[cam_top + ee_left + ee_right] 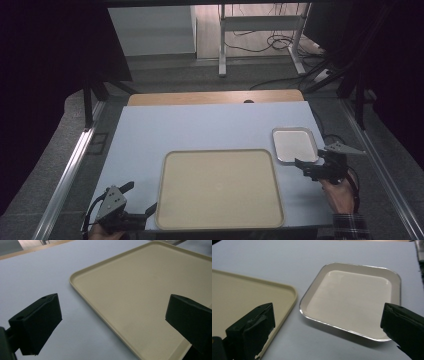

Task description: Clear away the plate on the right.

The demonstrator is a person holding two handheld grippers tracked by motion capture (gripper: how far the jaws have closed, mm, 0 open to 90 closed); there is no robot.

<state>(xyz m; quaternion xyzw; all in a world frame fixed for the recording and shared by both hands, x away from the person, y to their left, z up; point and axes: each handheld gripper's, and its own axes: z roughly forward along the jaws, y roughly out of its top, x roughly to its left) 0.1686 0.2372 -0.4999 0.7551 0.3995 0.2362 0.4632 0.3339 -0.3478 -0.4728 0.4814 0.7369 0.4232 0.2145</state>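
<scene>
Left gripper (134, 203) is sitting at the worktop's (210, 127) near-left corner, fingers wide, holding nothing, straddling the beige tray's (218, 188) near-left rim. Right gripper (314, 163) is hovering further back, fingers wide and empty, just at the small metal tray's (294, 145) near edge, right of the beige tray.

A pale blue-grey worktop (200, 130) carries two trays, and a strip of light wood shows along its far edge. The large beige tray (220, 189) lies flat near the front edge, roughly in the middle, with rounded corners and a low raised rim. The small white tray (295, 145) with a shiny metal rim lies flat to the right of it and a little farther back, just beside its far right corner, with a narrow gap of bare worktop between them.
</scene>
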